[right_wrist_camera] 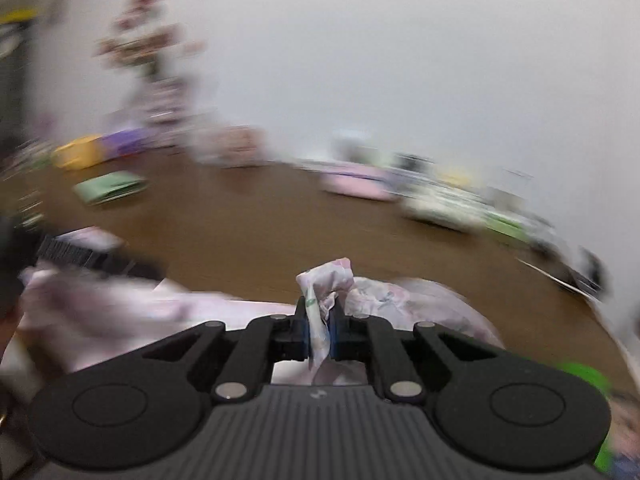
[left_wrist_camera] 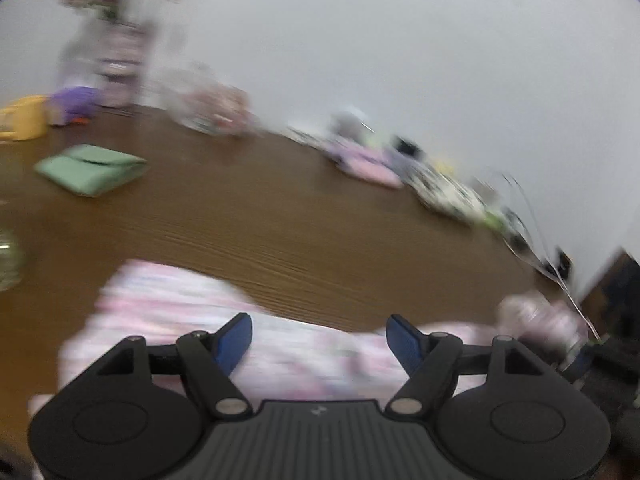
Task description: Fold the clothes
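A pink and white patterned garment (left_wrist_camera: 168, 312) lies spread on the near part of the brown wooden table (left_wrist_camera: 304, 220). My left gripper (left_wrist_camera: 319, 338) hangs open just above it, its blue pads (left_wrist_camera: 236, 340) wide apart with nothing between them. In the right wrist view the same garment (right_wrist_camera: 384, 300) is bunched up, and my right gripper (right_wrist_camera: 319, 332) is shut on a fold of it that sticks up past the fingertips. The other gripper (right_wrist_camera: 80, 256) shows as a dark blur at the left. Both views are motion-blurred.
A folded green cloth (left_wrist_camera: 92, 168) lies far left on the table. A yellow container (left_wrist_camera: 24, 120), a purple item (left_wrist_camera: 74, 104) and a vase of flowers (left_wrist_camera: 116, 40) stand at the back left. Folded pink cloth (left_wrist_camera: 368, 166) and mixed clutter (left_wrist_camera: 452, 196) line the wall side.
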The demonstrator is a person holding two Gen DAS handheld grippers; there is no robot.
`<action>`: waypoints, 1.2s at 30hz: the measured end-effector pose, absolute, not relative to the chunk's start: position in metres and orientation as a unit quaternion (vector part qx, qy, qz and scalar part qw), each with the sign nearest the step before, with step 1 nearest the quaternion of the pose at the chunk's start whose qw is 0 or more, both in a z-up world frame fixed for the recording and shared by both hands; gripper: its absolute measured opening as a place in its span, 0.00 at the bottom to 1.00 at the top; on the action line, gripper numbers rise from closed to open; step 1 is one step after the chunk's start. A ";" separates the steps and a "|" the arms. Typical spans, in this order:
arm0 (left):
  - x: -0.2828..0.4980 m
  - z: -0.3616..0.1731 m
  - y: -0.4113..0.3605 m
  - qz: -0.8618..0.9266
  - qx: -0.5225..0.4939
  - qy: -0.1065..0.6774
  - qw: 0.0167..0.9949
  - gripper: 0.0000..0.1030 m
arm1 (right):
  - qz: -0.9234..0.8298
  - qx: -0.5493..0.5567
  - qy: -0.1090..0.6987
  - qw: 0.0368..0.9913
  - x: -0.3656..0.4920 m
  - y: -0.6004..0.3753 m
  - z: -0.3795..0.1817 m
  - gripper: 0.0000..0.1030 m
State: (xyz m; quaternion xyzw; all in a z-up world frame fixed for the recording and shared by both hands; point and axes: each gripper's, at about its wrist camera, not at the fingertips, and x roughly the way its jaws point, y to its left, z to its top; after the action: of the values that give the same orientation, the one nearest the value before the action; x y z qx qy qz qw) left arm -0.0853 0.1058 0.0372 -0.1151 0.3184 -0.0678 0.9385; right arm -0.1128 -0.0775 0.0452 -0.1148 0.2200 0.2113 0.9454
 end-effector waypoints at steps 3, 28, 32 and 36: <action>-0.095 0.038 0.121 -0.065 -0.132 0.310 0.939 0.71 | 0.269 -0.126 0.250 0.922 -0.102 -0.027 0.025 0.25; -0.124 0.052 0.153 0.007 -0.148 0.278 0.949 0.60 | 0.293 -0.023 0.297 0.908 -0.080 -0.111 0.064 0.01; -0.148 0.078 0.173 0.041 -0.180 0.210 0.960 0.69 | 0.323 -0.095 0.312 0.888 -0.086 -0.058 0.034 0.02; -0.155 0.094 0.165 0.039 -0.139 0.205 0.968 0.74 | 0.333 -0.094 0.325 0.880 -0.090 -0.045 0.011 0.06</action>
State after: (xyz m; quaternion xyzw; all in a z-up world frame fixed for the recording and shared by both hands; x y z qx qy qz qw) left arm -0.1554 0.1648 0.0940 -0.1389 0.2052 0.0386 0.9680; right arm -0.0903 -0.0448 0.0106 -0.0935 0.3251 0.3331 0.8801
